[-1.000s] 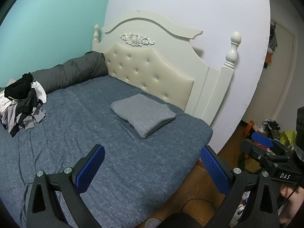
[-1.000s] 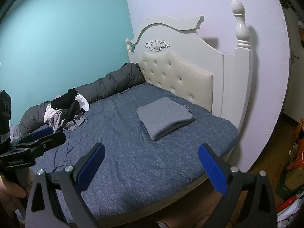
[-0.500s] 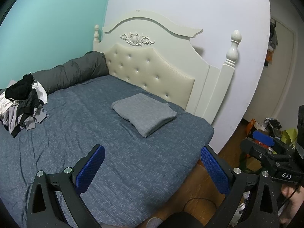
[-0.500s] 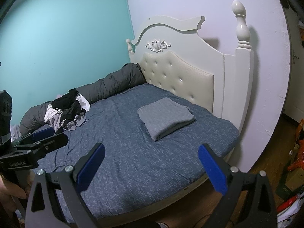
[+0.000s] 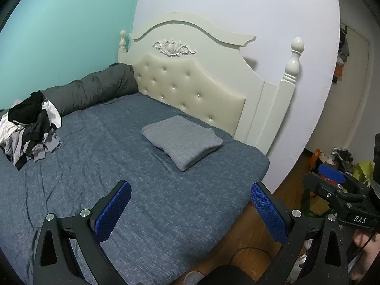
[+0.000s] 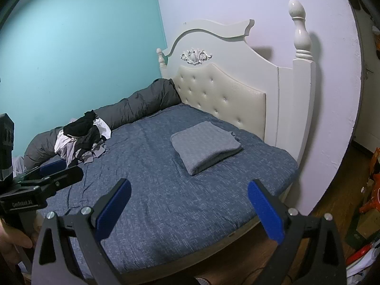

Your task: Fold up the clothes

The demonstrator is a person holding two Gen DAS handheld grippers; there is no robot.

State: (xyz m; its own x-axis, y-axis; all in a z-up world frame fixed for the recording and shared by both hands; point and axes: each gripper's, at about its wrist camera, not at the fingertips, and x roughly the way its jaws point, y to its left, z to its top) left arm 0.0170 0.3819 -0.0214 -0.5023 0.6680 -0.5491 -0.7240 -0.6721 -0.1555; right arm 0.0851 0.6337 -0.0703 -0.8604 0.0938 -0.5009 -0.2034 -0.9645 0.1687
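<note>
A folded grey garment [image 5: 182, 140] [image 6: 205, 146] lies on the blue bedspread [image 5: 106, 171] [image 6: 166, 190] near the headboard. A heap of black, white and grey clothes [image 5: 28, 125] [image 6: 82, 139] sits at the far left side of the bed. My left gripper [image 5: 190, 211] is open above the bed's near edge, holding nothing. The right gripper [image 6: 190, 210] is also open and empty, well short of the folded garment. Each gripper shows at the edge of the other's view: the right gripper [image 5: 337, 187] and the left gripper [image 6: 47, 178].
A cream tufted headboard [image 5: 190, 90] [image 6: 225, 97] with posts stands behind the bed. A dark grey rolled duvet [image 5: 90, 90] [image 6: 133, 109] lies along the teal wall. Wooden floor [image 5: 247, 244] with clutter [image 5: 342, 159] [image 6: 370, 204] lies to the right.
Both views have drifted slightly; the bed and the clothes lie as before, and both grippers stay open.
</note>
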